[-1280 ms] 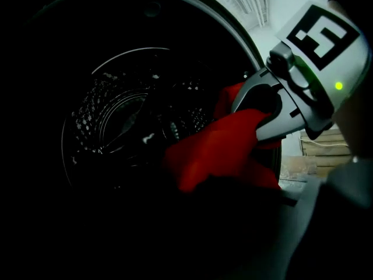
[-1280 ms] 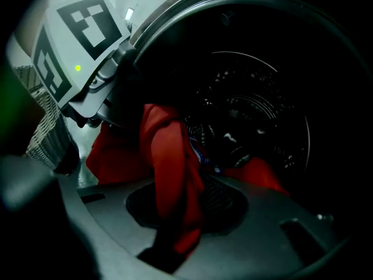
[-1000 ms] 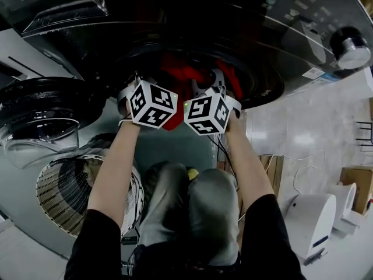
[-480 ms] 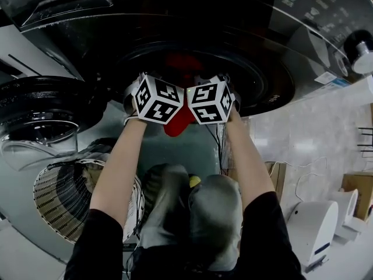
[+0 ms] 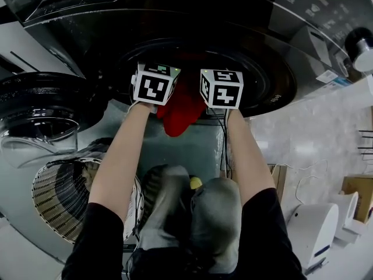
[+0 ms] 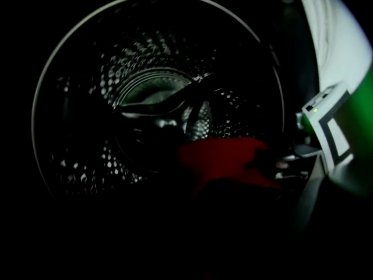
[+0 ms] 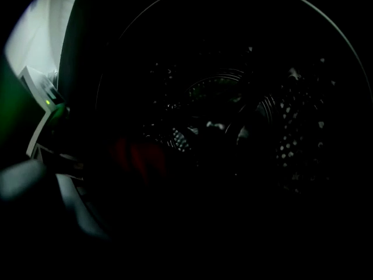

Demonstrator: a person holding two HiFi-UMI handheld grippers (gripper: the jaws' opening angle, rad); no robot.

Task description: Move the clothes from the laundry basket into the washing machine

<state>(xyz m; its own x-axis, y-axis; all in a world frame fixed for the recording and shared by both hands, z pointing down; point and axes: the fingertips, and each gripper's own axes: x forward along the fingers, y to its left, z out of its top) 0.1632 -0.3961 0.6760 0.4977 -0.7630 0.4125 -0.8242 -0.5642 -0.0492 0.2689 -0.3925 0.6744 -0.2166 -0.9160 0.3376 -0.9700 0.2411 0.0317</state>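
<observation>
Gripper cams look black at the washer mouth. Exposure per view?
Head view: usable, strong fisheye bend, sheen on the washing machine front, red garment clear. Left gripper view: underexposed; only the drum perforations glint, garment dull red, foreground pure black. Right gripper view: darker still, drum faint, garment barely a red smudge.

Garment (image 5: 182,107): hanging out of washing machine (image 5: 280,51) drum (image 6: 157,92) | door (image 5: 41,107): left of drum | laundry basket (image 5: 58,197): below door, left of person's legs (image 5: 192,209)
</observation>
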